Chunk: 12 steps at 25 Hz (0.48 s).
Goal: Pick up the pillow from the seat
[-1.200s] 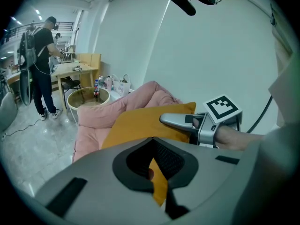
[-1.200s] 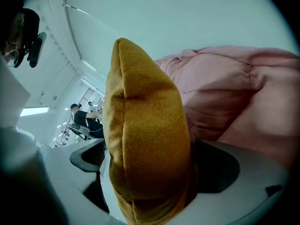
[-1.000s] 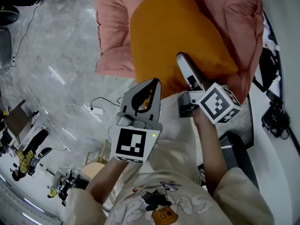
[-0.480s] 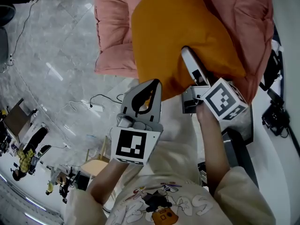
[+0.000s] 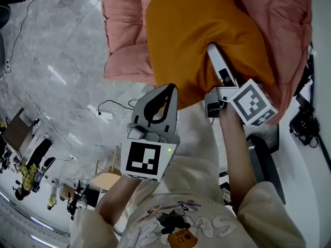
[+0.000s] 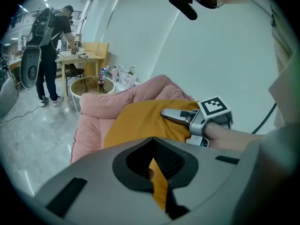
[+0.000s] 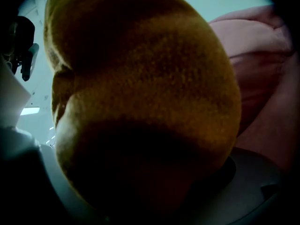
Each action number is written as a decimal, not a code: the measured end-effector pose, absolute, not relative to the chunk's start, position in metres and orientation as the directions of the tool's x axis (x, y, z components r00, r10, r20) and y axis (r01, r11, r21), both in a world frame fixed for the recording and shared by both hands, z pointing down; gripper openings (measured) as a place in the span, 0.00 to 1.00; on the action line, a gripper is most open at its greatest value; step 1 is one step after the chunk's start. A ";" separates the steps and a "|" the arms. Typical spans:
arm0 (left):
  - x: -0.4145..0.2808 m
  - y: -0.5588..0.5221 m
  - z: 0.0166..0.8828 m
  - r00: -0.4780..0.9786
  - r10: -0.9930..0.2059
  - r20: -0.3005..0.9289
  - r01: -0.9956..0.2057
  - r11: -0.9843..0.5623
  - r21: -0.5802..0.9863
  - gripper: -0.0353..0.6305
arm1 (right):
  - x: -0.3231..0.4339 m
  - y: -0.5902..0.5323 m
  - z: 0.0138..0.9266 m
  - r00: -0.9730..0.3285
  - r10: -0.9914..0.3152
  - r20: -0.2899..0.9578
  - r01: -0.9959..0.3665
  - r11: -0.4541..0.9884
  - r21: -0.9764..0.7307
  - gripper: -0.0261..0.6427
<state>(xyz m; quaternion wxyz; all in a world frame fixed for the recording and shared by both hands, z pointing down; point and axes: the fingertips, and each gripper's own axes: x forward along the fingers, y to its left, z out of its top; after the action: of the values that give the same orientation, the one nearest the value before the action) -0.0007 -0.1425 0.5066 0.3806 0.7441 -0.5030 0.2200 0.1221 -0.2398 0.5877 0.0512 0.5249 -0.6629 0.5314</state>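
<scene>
**Two-gripper hold on the pillow, with the lift off the seat yet to be made.**

Your left gripper [image 6: 157, 172] is closed on a thin fold of the orange pillow [image 5: 201, 40], and the cloth is pinched flat between its jaws. Your right gripper [image 5: 214, 56] is clamped on the pillow's near edge. One finger [image 5: 222, 71] lies on top, the other is hidden beneath, and bulging fabric fills the right gripper view. Beyond the grippers, the pillow's body appears to rest on the pink seat cushion [image 5: 124, 30], with its near edge overhanging toward you. The grasp looks made, so the step in hand is the lift. Raise both grippers together and level, so the left's slim pinch does not slip. Then draw the pillow toward you, clear of the cushion's puffed sides.
</scene>
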 end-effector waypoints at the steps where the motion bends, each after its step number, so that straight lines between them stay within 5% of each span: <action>1: -0.002 -0.143 0.507 0.397 -0.580 0.712 -0.916 -0.202 0.346 0.06 | 0.121 -0.241 0.589 -0.448 -0.639 0.626 -0.748 -0.115 -0.653 0.90; 5: -0.007 -0.144 0.510 0.403 -0.575 0.712 -0.913 -0.197 0.357 0.06 | 0.114 -0.243 0.594 -0.451 -0.631 0.632 -0.753 -0.112 -0.649 0.88; 12: -0.012 -0.148 0.508 0.417 -0.566 0.711 -0.907 -0.218 0.359 0.06 | 0.112 -0.238 0.590 -0.466 -0.623 0.628 -0.762 -0.077 -0.643 0.63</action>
<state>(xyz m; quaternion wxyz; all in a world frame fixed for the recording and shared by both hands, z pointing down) -0.0124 -0.1476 0.5080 0.3854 0.7484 -0.4924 0.2212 0.1122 -0.2379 0.5903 0.0661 0.5125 -0.6760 0.5254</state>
